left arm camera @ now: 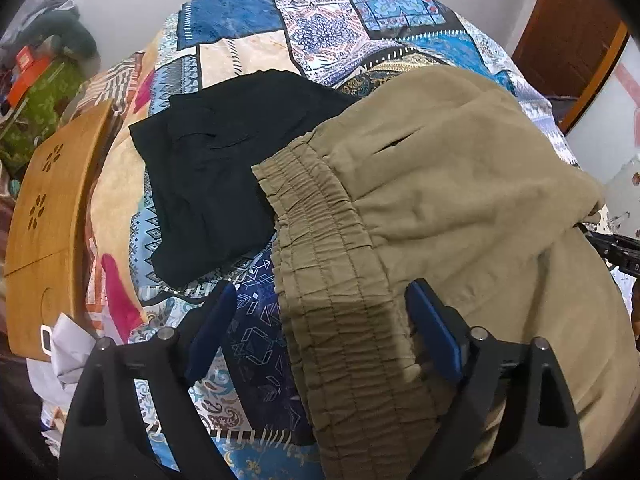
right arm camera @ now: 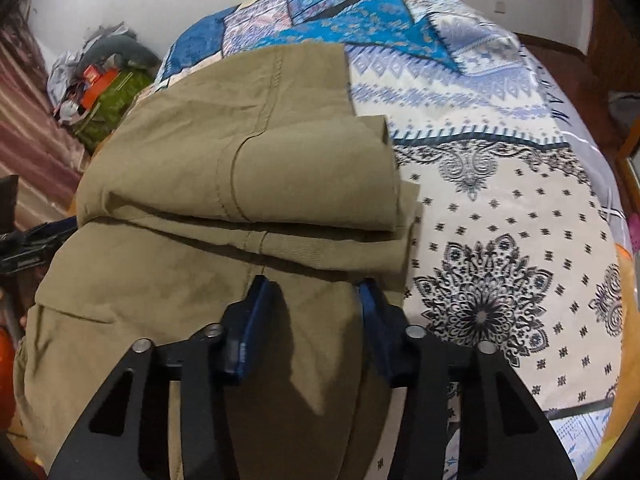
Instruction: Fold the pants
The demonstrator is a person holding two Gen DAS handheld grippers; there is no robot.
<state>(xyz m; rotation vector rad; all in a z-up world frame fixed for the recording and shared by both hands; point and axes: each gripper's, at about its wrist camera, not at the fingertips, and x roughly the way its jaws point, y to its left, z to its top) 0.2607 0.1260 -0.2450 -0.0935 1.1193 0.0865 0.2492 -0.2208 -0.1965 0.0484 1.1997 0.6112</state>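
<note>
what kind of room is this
Most likely a bedroom at home: the khaki pants lie on a bed under a patchwork-print bedsheet, a wooden door stands behind, and clutter is piled by the wall.

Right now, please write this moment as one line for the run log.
khaki pants: partly folded on bed | left gripper: open, straddling waistband | right gripper: open over pants | black garment: beside waistband
</note>
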